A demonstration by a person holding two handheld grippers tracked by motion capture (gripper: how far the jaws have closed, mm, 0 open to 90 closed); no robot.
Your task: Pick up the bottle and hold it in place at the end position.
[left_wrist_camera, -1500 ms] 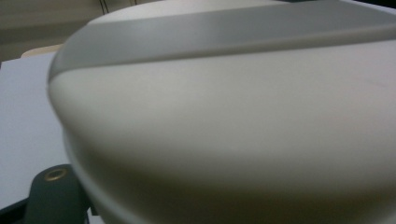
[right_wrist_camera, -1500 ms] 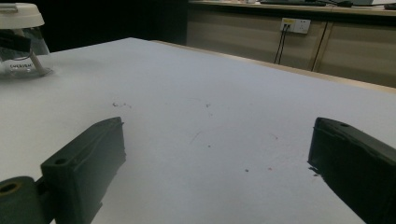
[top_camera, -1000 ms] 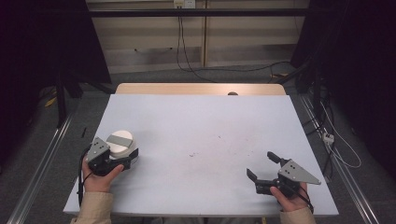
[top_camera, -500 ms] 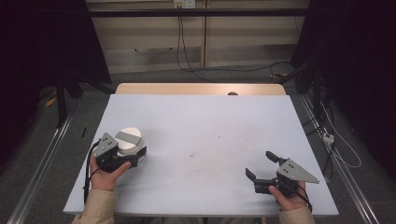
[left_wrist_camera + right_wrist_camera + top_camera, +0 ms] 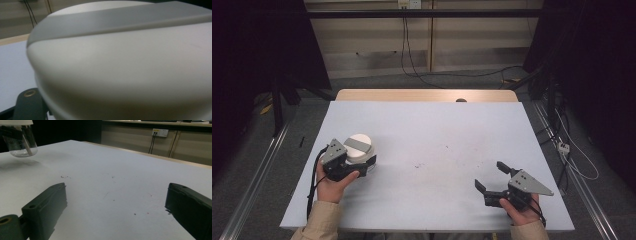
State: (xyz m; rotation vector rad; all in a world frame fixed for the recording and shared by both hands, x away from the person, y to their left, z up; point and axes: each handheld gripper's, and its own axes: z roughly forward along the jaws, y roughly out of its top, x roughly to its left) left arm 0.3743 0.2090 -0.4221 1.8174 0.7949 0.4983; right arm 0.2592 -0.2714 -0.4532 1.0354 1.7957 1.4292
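Note:
A clear jar with a white lid crossed by a grey stripe is at the table's left, gripped by my left gripper, which is shut on its body below the lid. In the left gripper view the lid looms very close and hides most of the jaws. The right gripper view has the jar at upper left, its base a little above the table with a shadow under it. My right gripper rests near the front right edge, open, with nothing between its jaws.
The pale blue table has a few small reddish specks near its middle. A wooden strip runs along its far edge with a small dark object on it. Cables and metal rails lie on the floor on both sides.
My left hand has carried the jar to the right and slightly away from the front edge. The right gripper has stayed where it was, still open.

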